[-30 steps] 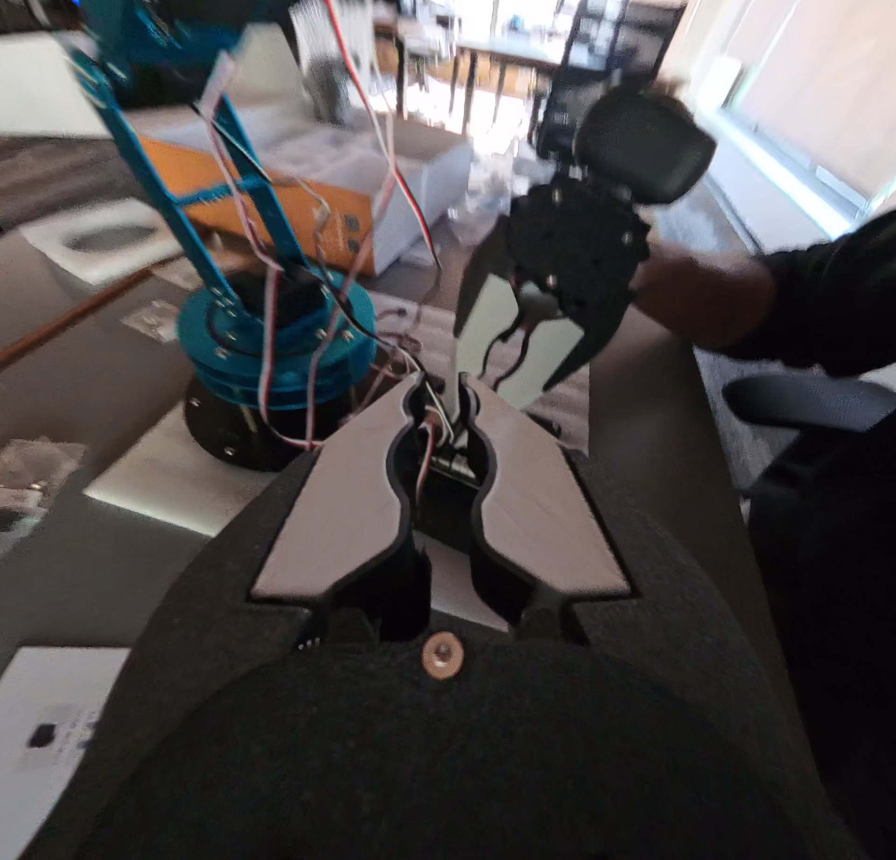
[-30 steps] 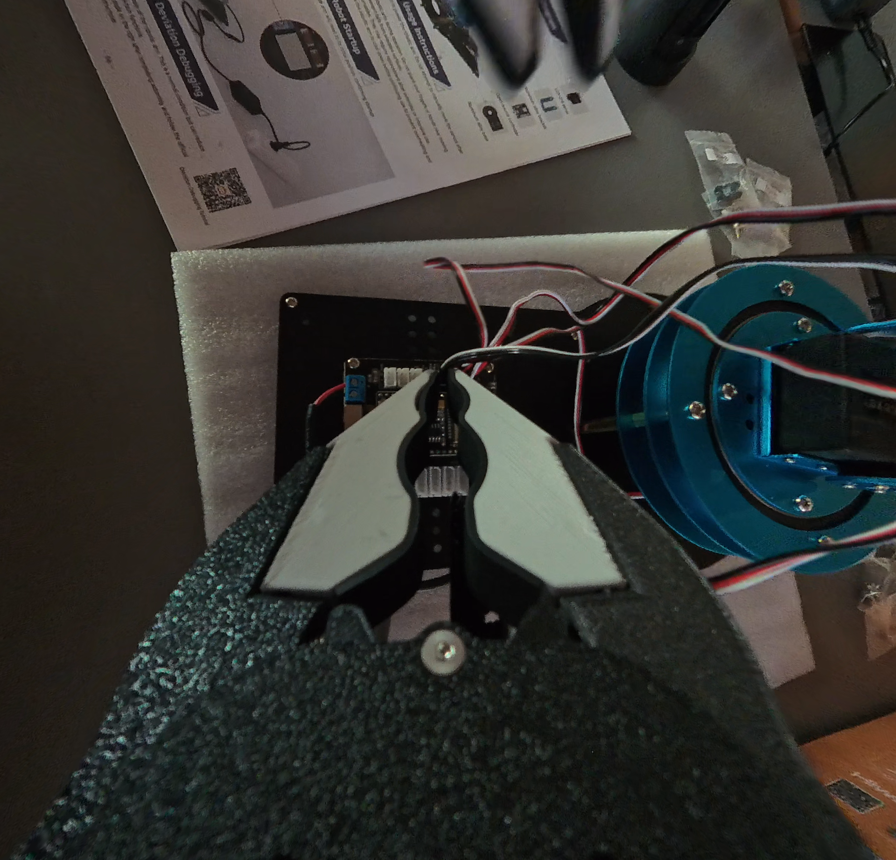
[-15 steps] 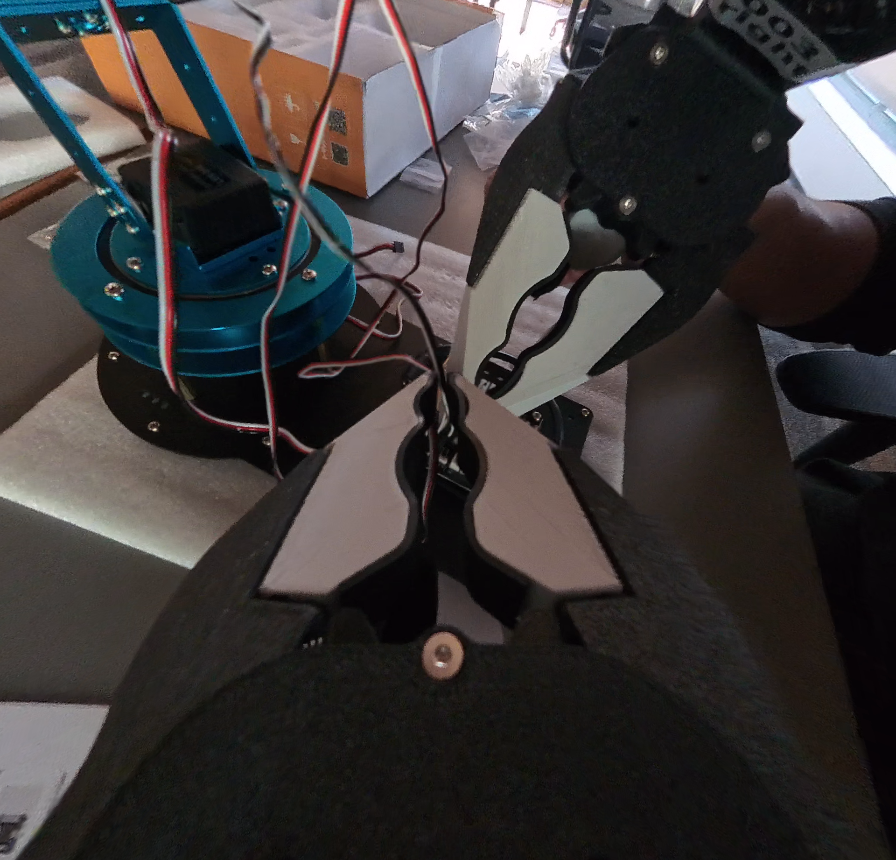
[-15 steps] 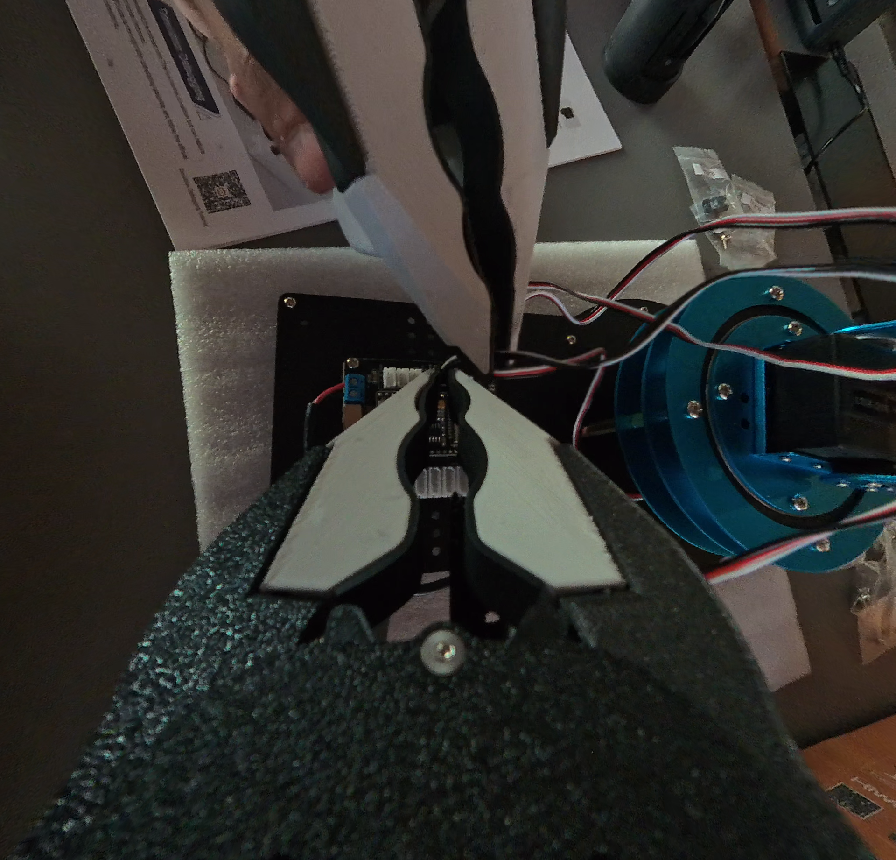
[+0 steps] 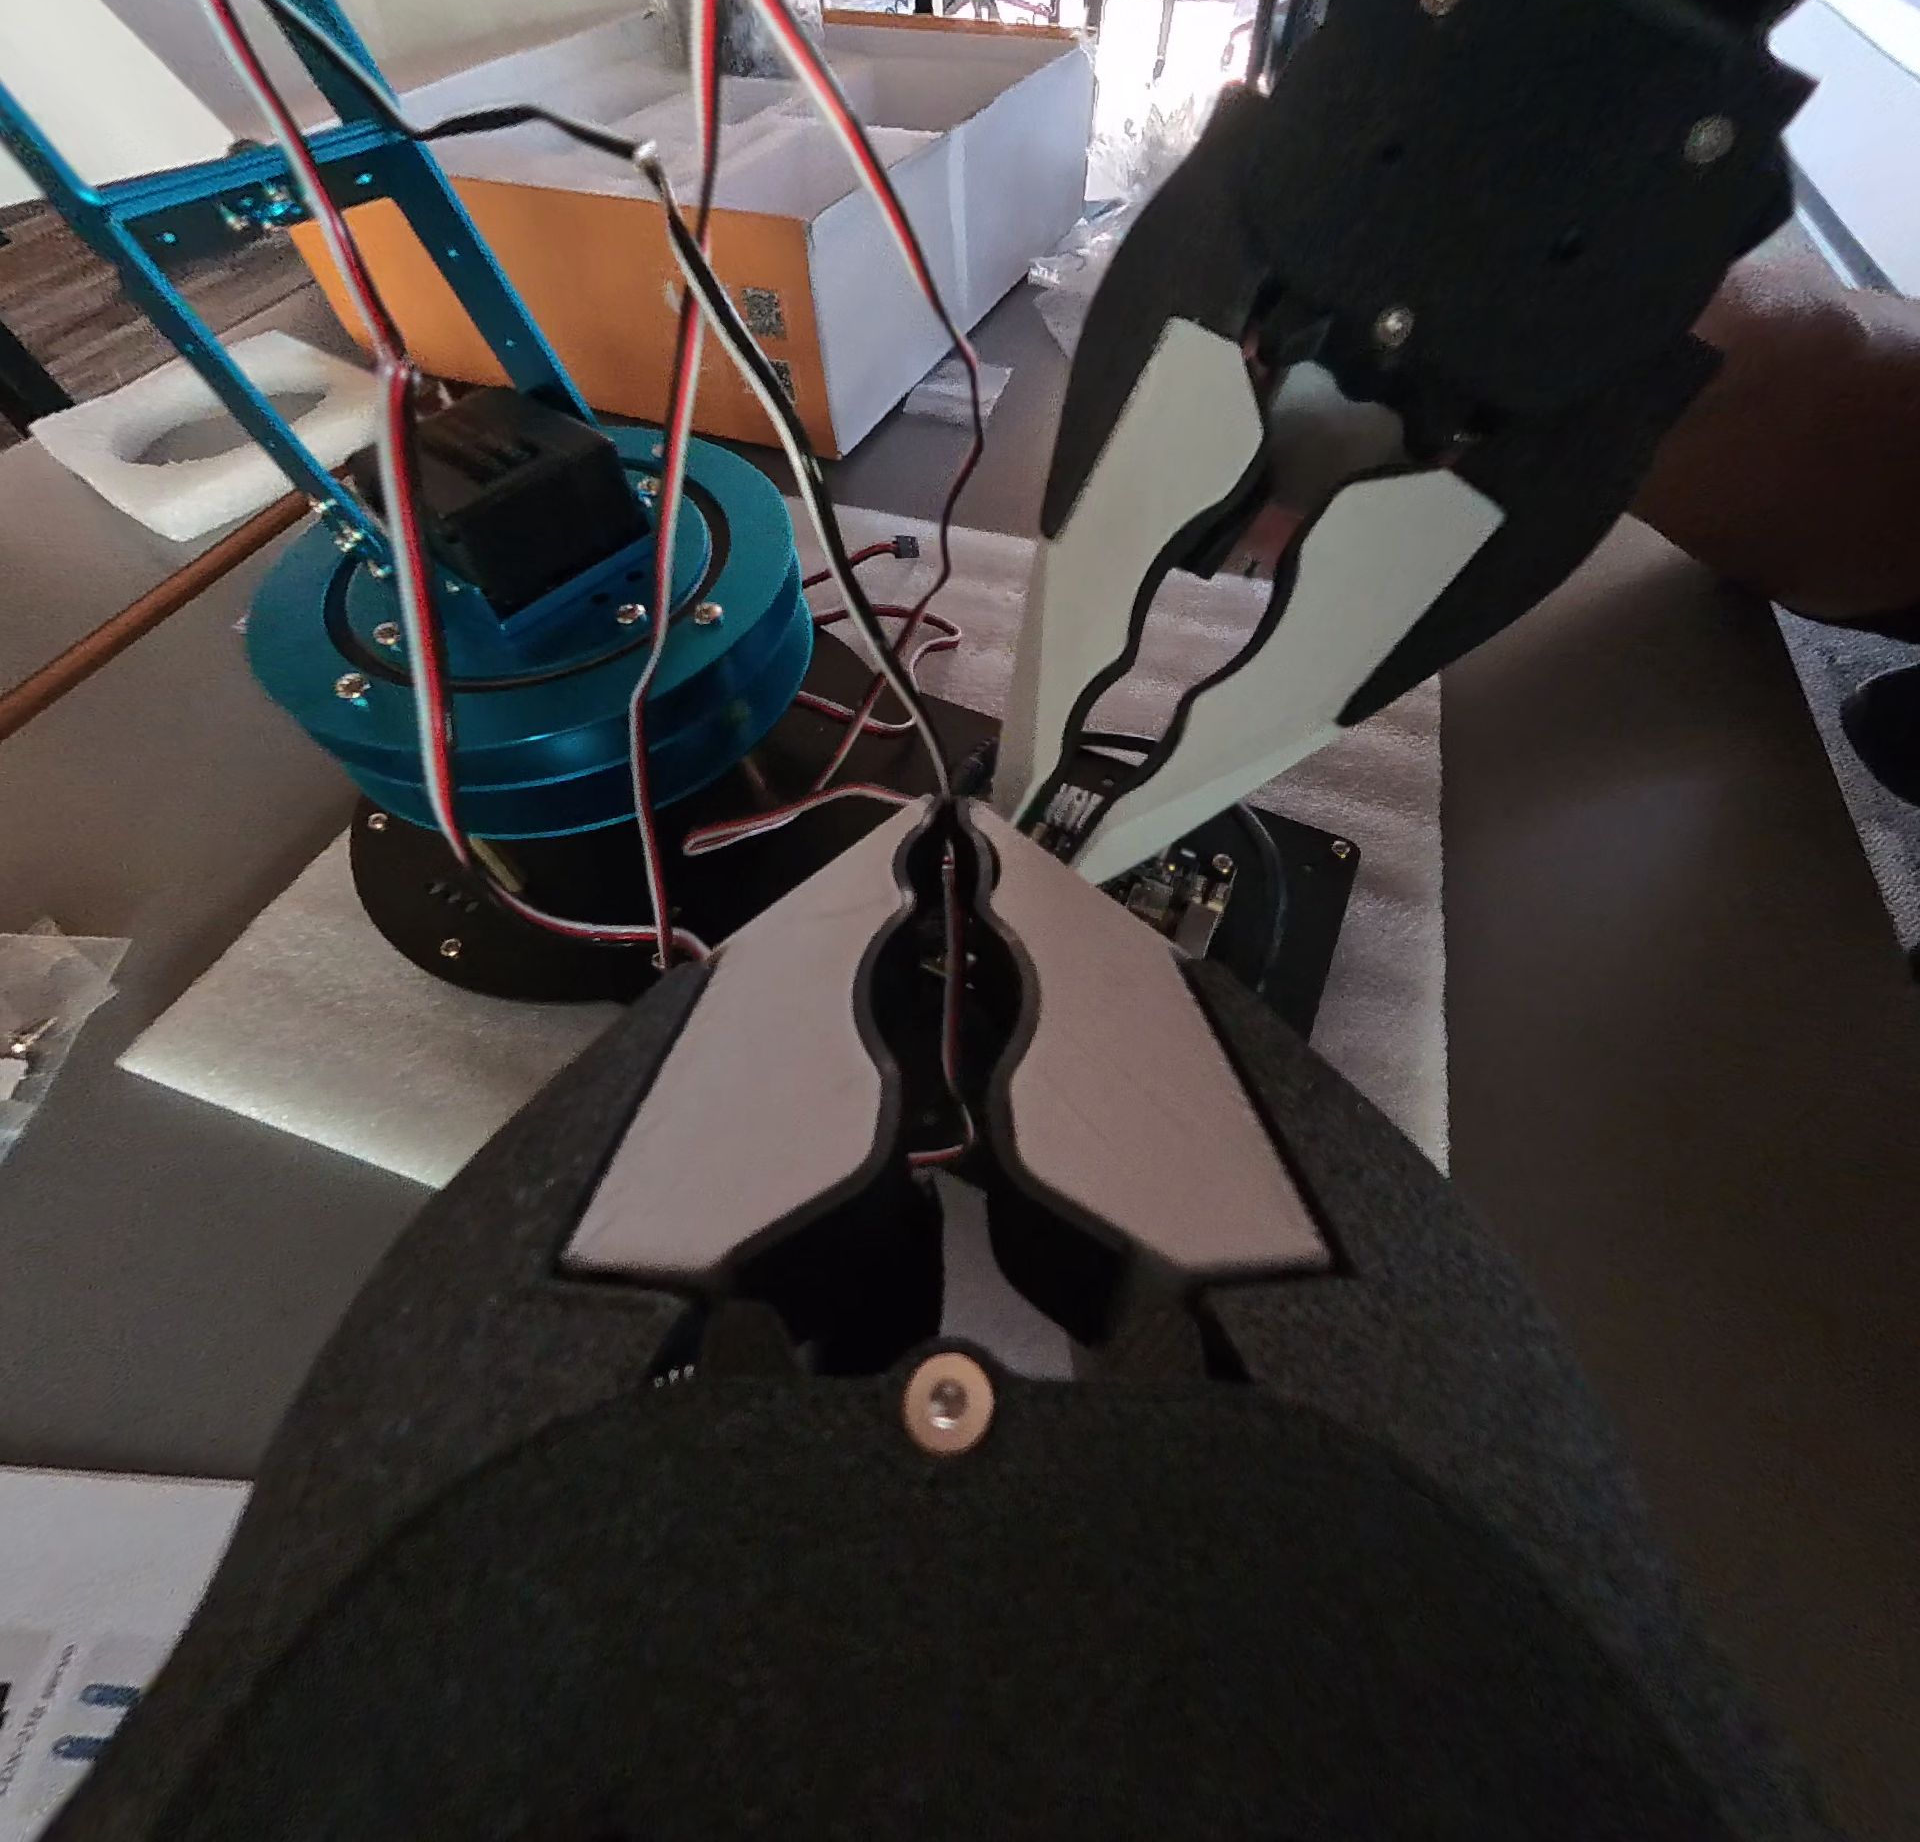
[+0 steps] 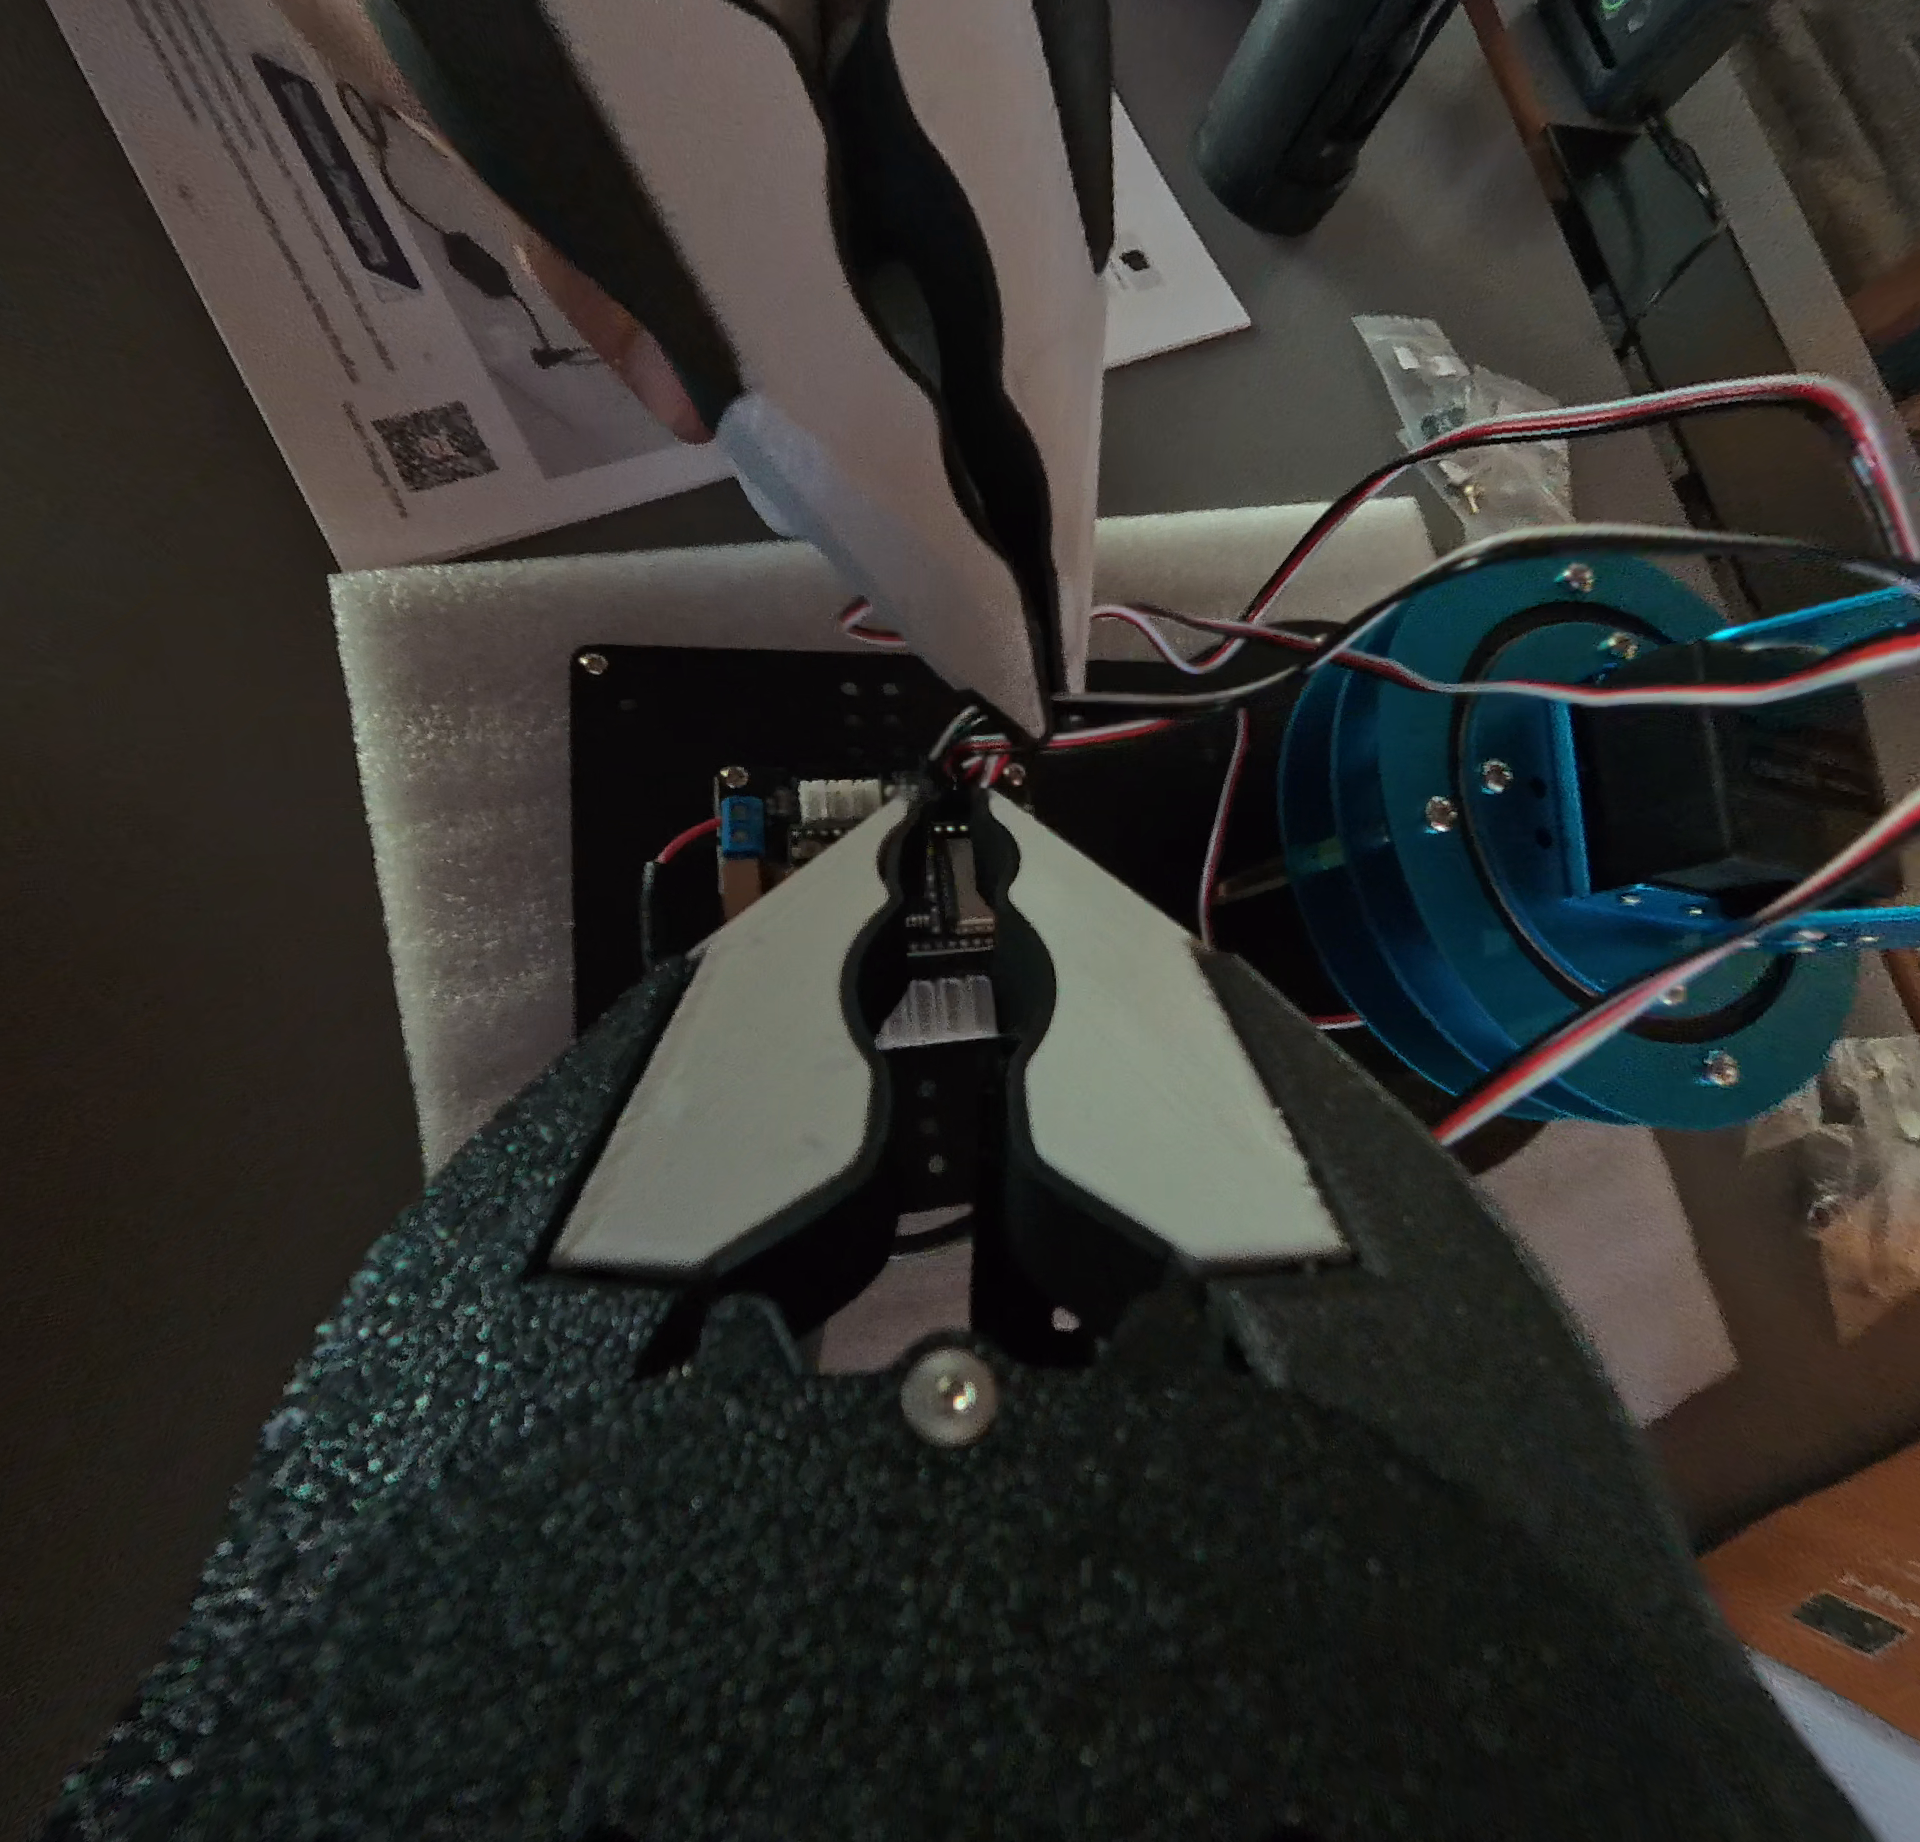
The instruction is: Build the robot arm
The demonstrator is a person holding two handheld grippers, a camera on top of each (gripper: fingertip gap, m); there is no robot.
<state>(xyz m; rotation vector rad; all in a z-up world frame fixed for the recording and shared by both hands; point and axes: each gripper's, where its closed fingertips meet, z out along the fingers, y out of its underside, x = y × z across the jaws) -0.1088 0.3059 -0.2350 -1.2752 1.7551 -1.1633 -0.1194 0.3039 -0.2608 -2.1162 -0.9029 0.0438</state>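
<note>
Servo wires (image 5: pixel 951 961) are pinched at the closed tips of the left gripper (image 5: pixel 951 810), above a black circuit board (image 6: pixel 748 712) laid on white foam (image 6: pixel 457 753) on a grey table (image 5: pixel 135 1273). The right gripper (image 6: pixel 951 805), tips slightly apart, holds nothing just over the board. A blue turntable base (image 5: pixel 540 691) and an orange box (image 5: pixel 582 275) stand behind.

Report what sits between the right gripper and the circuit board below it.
Nothing visible lies directly beneath the right gripper; the circuit board shows between its jaws. Just past the tips, the left gripper pinches striped wires over the board.
</note>
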